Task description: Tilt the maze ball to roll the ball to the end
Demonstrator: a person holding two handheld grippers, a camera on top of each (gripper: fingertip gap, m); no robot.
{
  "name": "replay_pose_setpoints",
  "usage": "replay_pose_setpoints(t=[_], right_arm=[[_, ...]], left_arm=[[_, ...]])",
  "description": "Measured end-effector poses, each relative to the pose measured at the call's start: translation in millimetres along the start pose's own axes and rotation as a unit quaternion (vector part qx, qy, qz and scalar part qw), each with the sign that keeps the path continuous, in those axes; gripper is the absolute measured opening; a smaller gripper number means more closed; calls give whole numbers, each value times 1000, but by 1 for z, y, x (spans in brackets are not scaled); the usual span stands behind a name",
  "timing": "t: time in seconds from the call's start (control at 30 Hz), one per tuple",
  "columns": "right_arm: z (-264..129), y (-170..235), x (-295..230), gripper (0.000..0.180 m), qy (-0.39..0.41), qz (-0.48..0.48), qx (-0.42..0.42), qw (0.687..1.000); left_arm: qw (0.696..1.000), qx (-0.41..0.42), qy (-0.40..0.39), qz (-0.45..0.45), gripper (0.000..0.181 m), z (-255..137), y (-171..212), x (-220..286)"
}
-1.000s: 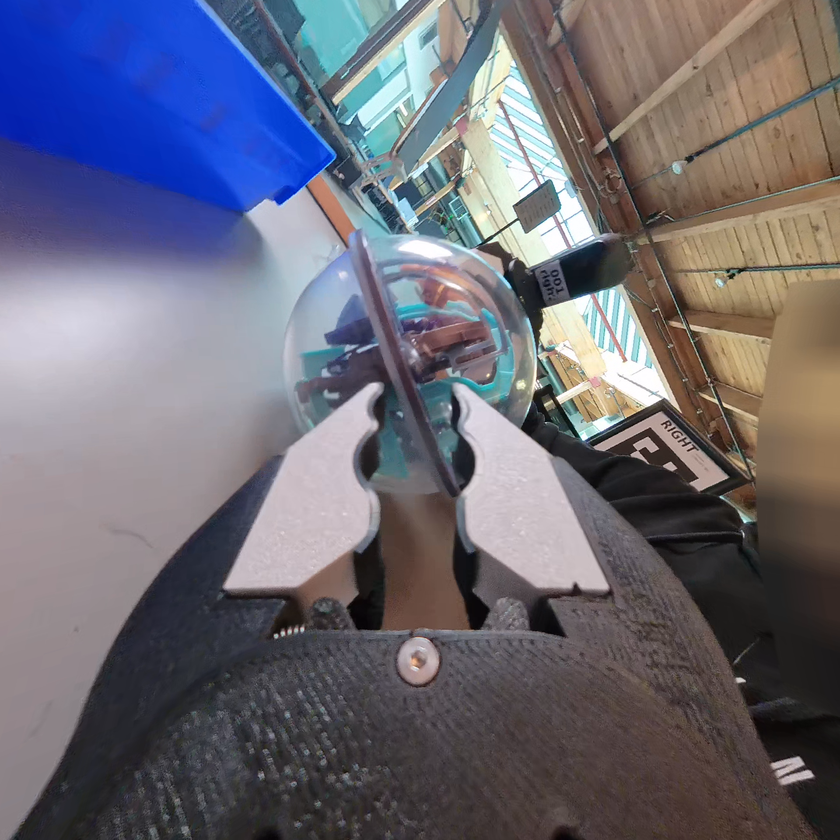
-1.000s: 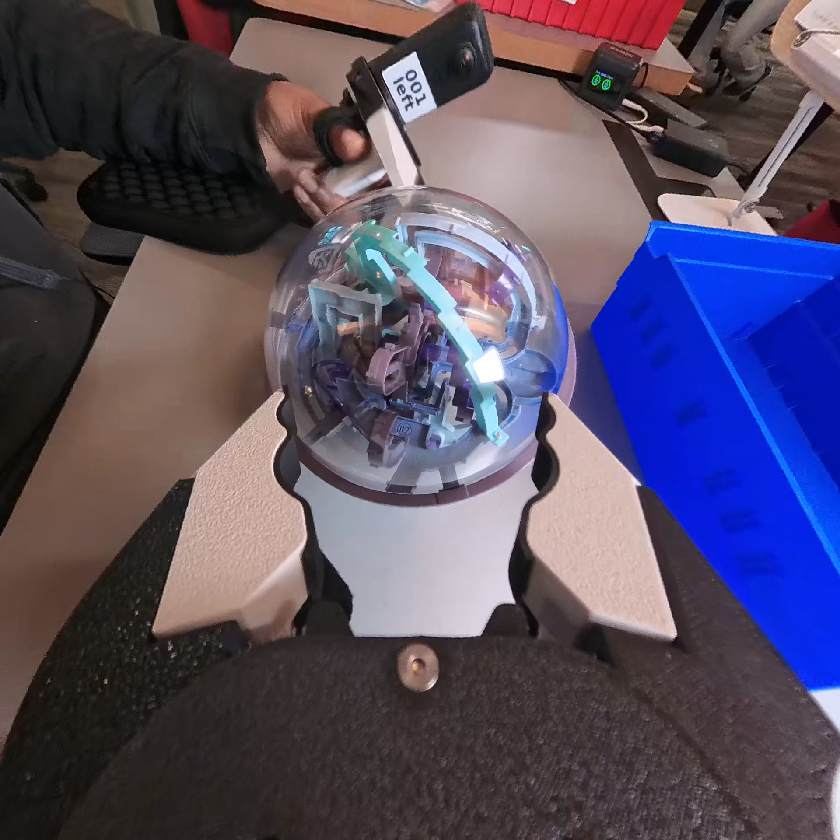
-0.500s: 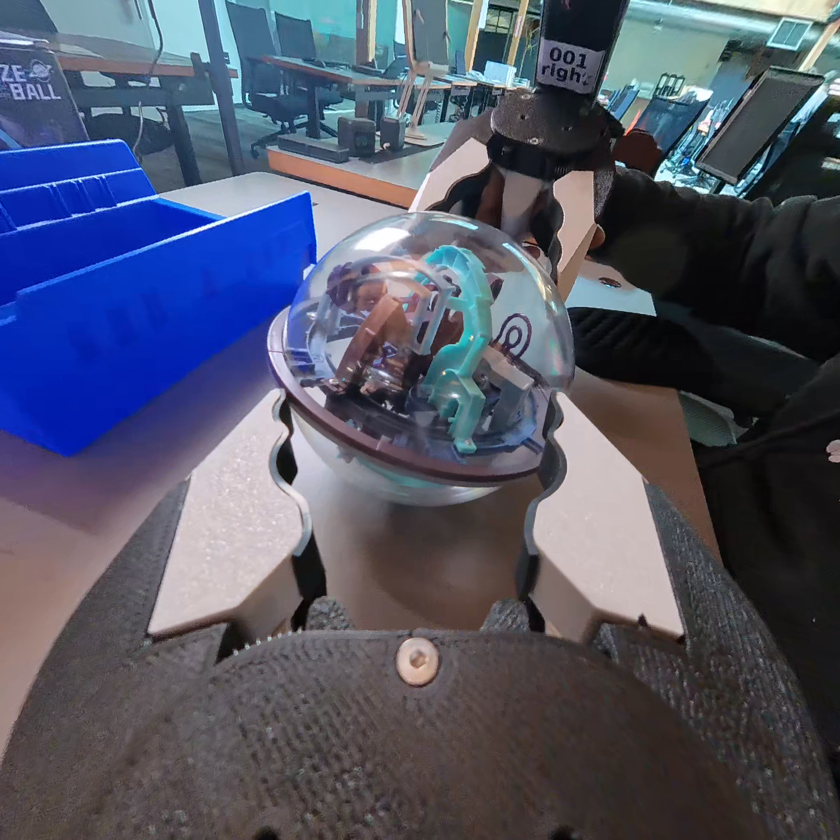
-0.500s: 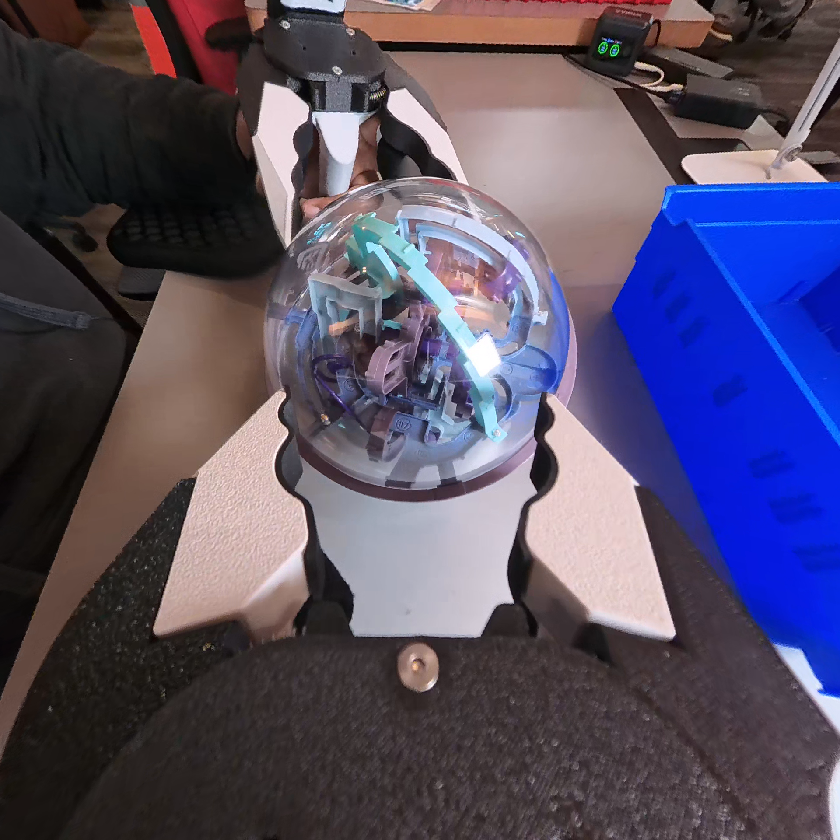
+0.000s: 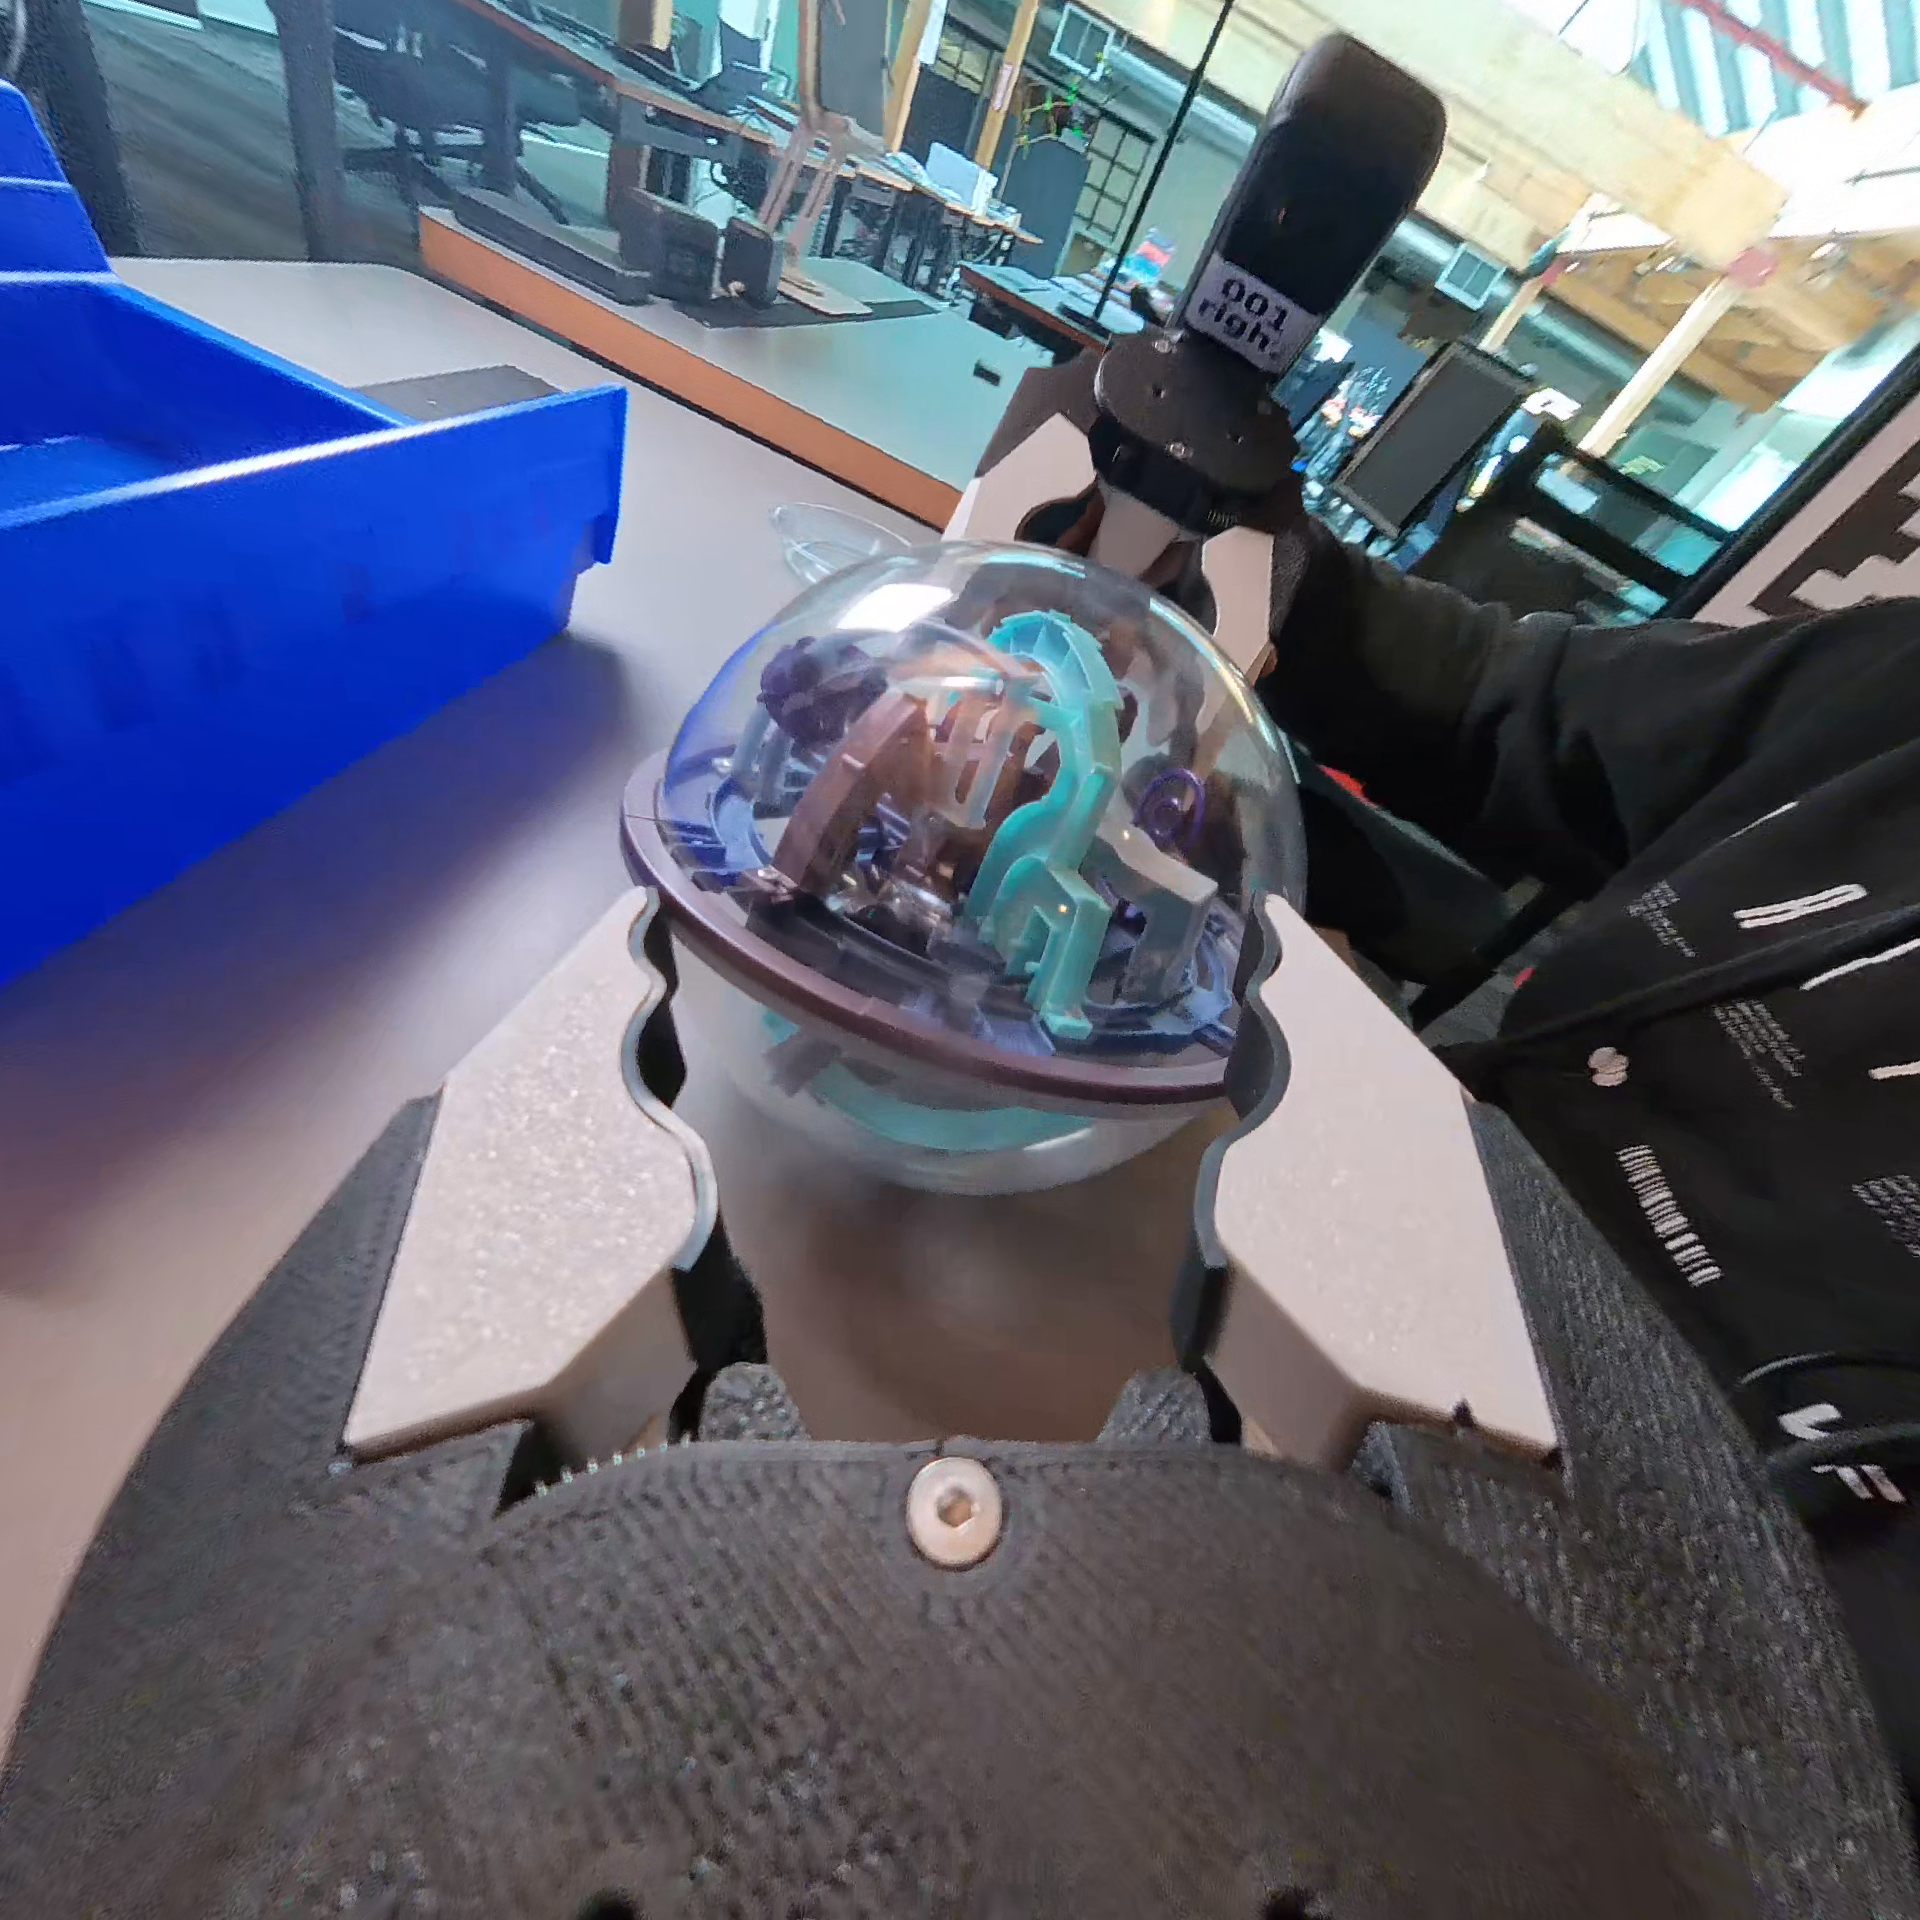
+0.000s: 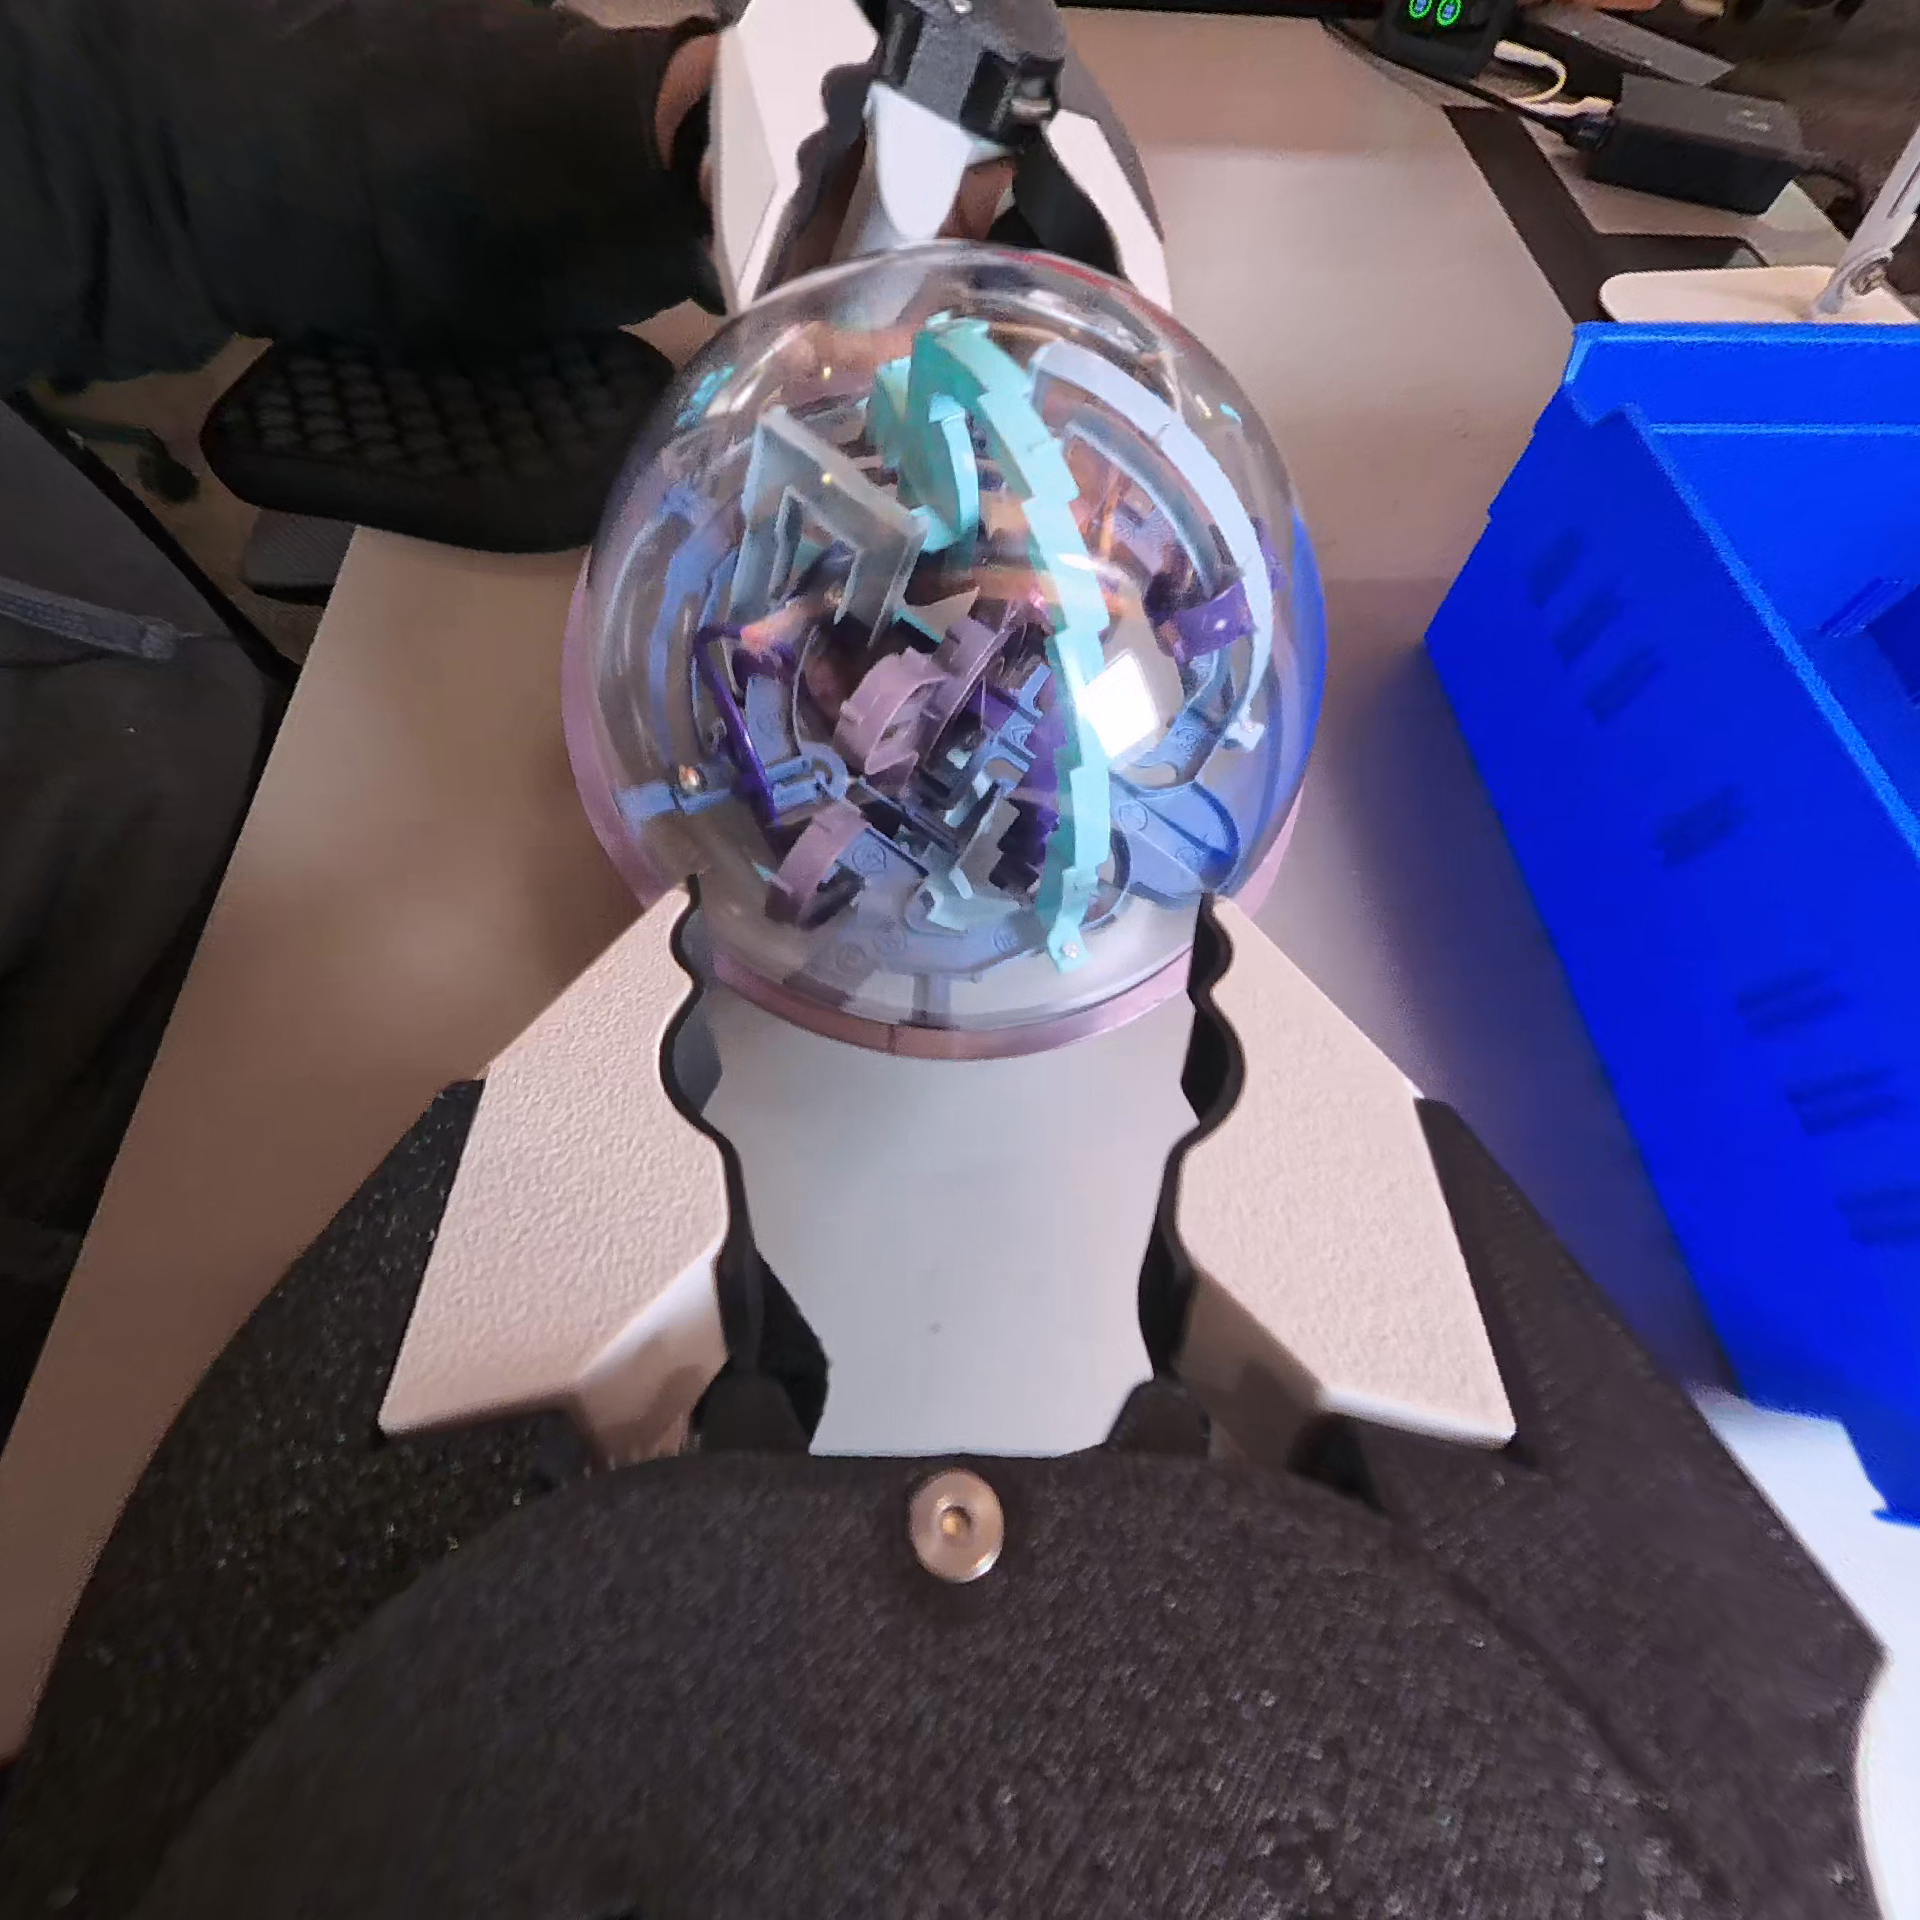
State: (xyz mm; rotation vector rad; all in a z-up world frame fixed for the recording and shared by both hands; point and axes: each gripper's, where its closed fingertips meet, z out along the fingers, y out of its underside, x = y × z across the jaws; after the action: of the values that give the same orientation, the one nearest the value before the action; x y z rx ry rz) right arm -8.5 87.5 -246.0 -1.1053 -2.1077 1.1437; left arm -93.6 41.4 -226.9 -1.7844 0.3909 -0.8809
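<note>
The maze ball point(image 5: 956, 862) is a clear sphere with teal, brown and purple tracks and a dark ring around its middle. It is held just above the grey table point(image 5: 312, 1091). My left gripper point(image 5: 951, 966) is shut on the ring from the near side, and the ring slopes down to the right. My right gripper point(image 6: 945, 935) is shut on the ball point(image 6: 935, 644) from the opposite side. Each gripper shows beyond the ball in the other's view: the right one in the left wrist view point(image 5: 1174, 540), the left one in the right wrist view point(image 6: 935, 135). A small shiny bead point(image 6: 688, 774) sits on a blue track at the lower left.
A blue plastic bin point(image 5: 260, 582) stands on the table close beside the ball; it is also in the right wrist view point(image 6: 1714, 831). A black padded rest point(image 6: 436, 436) and a person's dark sleeve point(image 5: 1558, 779) lie on the other side. A black power adapter point(image 6: 1683, 145) sits at the far edge.
The left gripper has rolled from sideways to about level, turning the ball's ring from near vertical to a slight tilt. In the right view the ball has tipped farther away.
</note>
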Motion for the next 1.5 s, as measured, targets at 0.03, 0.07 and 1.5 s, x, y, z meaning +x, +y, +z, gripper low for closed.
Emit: replay_pose_setpoints(t=[0.03,0.07,1.5], right_arm=[[0,2,-2,88,1,-3,-1,1000],[0,4,-3,86,2,-5,-1,1000],[30,13,-33,80,-101,133,63,984]], left_arm=[[1000,3,12,-8,107,0,-1,-1],[1000,5,24,-18,107,-1,-1,-1],[989,-99,-46,99,122,-6,3,27]])
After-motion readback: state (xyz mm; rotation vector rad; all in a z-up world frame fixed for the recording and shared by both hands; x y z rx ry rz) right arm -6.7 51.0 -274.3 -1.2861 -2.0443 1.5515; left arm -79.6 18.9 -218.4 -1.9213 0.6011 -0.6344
